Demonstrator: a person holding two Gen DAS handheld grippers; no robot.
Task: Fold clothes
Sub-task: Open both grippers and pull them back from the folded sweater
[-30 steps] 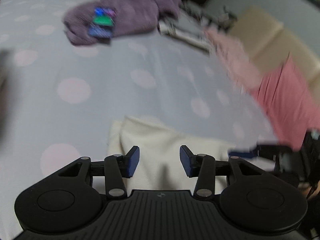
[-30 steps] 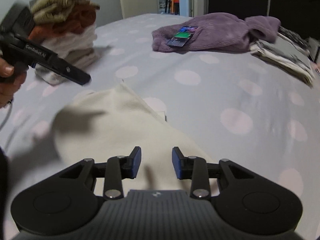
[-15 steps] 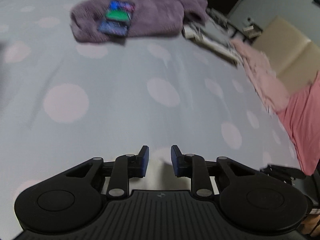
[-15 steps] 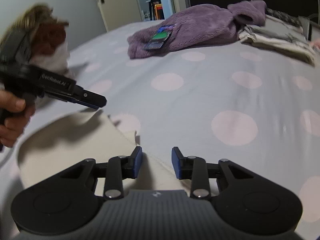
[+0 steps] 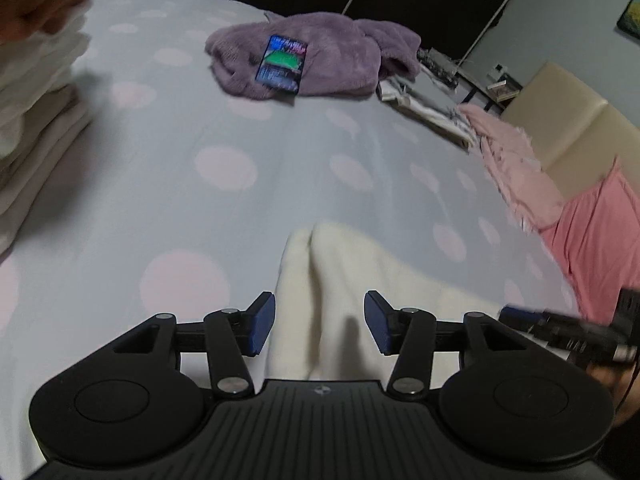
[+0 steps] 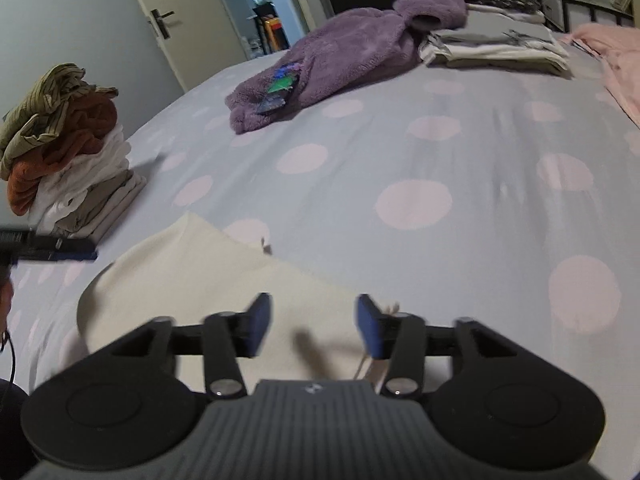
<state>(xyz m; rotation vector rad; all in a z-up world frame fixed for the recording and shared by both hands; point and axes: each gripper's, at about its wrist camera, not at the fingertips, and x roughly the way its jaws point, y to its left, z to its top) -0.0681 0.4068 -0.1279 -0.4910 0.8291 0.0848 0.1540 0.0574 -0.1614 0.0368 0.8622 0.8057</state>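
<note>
Cream garment (image 5: 360, 280) at bed's (image 5: 240, 152) near edge; left gripper (image 5: 319, 323), right gripper (image 6: 314, 328) jaws just opened wide, gripping nothing; fold likely released.

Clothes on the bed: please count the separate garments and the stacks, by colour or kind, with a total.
Cream garment, spread flat near both grippers: 1
Purple fleece garment: 1
Pink garment at the bed's edge: 1
Stack with olive and rust pieces on top: 1
Pale folded stack beside the purple one: 1
Total: 5
</note>
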